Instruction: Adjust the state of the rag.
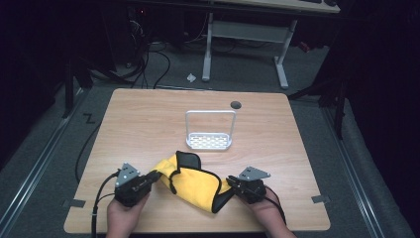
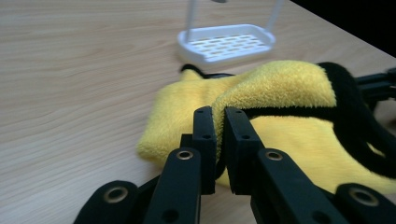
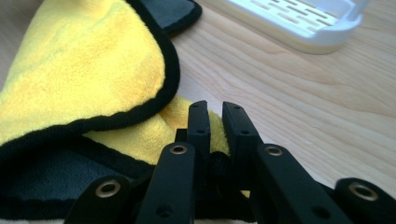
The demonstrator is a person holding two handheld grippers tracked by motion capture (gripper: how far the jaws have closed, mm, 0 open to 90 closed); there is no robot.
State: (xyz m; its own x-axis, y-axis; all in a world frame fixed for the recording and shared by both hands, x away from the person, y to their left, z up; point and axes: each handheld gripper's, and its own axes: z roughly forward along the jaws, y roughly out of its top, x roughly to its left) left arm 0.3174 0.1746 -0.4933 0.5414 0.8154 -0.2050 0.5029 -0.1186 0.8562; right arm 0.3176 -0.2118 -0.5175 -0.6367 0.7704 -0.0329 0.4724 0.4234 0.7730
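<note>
Two tools point(image 1: 154, 177) point(image 1: 231, 182) pinching yellow cloth point(image 1: 190, 181), white rack point(image 1: 209, 141) well beyond, apart.

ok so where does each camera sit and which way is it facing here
High view: fixed above the person's side, looking forward and down on the table; both hands show, the left tool and right tool each at an end of the yellow cloth.
Left gripper view: rides on the left tool, looking along its jaws, shut on a cloth fold, toward the white rack.
Right gripper view: rides on the right tool, jaws shut on a cloth corner.
Shared: all three show the cloth and rack.
</note>
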